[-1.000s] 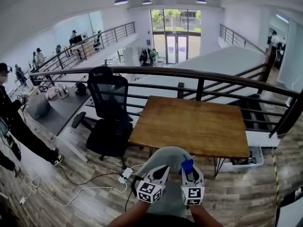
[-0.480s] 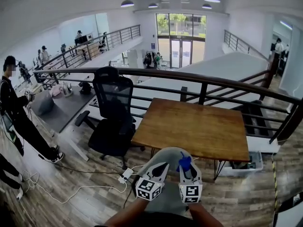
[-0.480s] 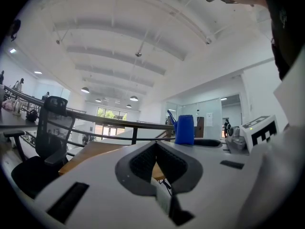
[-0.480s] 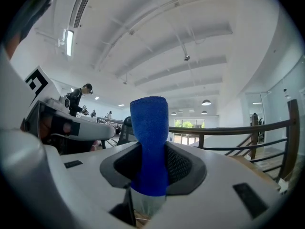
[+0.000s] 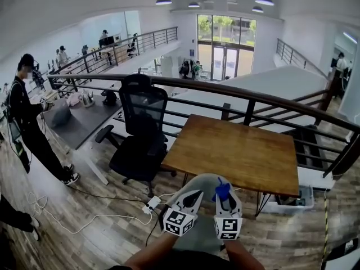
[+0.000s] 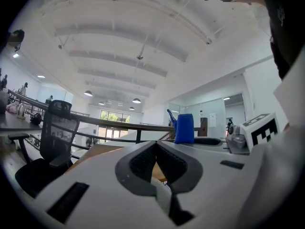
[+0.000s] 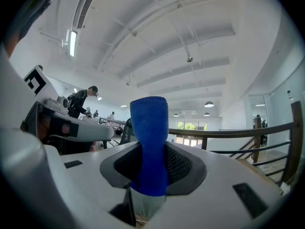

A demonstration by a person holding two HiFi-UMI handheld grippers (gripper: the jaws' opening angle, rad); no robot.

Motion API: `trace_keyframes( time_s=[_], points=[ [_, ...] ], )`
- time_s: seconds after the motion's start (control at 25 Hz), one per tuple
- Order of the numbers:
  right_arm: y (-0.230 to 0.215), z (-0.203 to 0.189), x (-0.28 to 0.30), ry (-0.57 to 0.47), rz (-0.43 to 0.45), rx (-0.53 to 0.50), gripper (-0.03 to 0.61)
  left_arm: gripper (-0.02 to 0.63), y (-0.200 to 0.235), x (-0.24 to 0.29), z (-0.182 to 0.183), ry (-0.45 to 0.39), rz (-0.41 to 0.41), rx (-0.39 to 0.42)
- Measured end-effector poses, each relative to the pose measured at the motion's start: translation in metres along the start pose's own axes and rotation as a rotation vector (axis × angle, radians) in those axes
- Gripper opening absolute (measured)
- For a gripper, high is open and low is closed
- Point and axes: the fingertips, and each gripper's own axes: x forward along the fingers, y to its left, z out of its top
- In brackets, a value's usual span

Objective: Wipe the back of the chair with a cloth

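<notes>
The folded blue cloth [image 7: 150,142] stands upright in your right claw [image 5: 224,200], which is clenched on it and held low, close to your body. The black mesh office chair [image 5: 143,122] stands well apart, left of the wooden worktop [image 5: 236,151]. Your left claw [image 5: 193,197], jaws together on nothing, sits just beside the right.

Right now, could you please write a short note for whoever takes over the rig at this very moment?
Left gripper: shut, empty.
Right gripper: shut on the blue cloth, which sticks up from its jaws.
The black chair stands ahead to the left, beside the wooden table, well apart from both grippers.
Done: cloth gripped.
Left: bring the cloth to the chair and wipe its back.
</notes>
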Motion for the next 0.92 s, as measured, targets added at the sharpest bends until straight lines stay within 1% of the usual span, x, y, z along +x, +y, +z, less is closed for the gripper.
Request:
trace_keyframes(
  time_s=[0.92],
  points=[
    [-0.0079,-0.0084,-0.0002,0.008,0.016,0.009,0.135,0.003,-0.0066,0.0064,-0.0067,0.013,0.013,0.009]
  ],
)
